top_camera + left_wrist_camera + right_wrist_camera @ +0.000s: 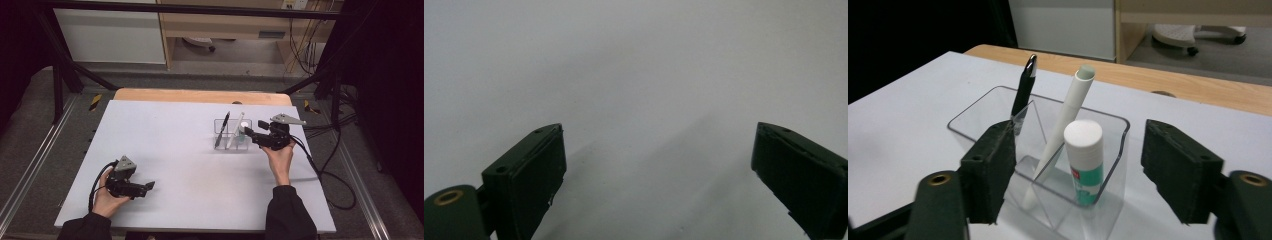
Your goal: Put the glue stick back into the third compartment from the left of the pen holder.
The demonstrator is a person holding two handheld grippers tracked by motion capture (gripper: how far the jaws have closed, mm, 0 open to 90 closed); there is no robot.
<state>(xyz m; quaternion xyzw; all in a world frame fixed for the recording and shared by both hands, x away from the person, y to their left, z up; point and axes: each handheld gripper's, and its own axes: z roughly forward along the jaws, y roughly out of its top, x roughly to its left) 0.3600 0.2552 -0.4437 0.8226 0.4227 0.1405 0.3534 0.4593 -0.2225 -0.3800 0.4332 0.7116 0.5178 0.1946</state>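
Observation:
A clear divided holder (220,123) stands on the white table top, right of centre. In it lean a black pen (222,129) and a white pen (235,130), and a glue stick (242,134) with a white cap stands upright. My right gripper (256,129) hovers just right of the holder, open. In the right gripper view its jaws (1077,150) stand wide on either side of the glue stick (1084,160), clear of it and of the holder's rim (1120,131). My left gripper (149,187) rests low at the front left, open (656,150), over bare table.
The white sheet (175,150) covers a wooden table whose far edge (200,95) shows behind the holder. A cable (325,175) trails off the table's right side. Black frame posts and a wooden cabinet stand beyond the far edge.

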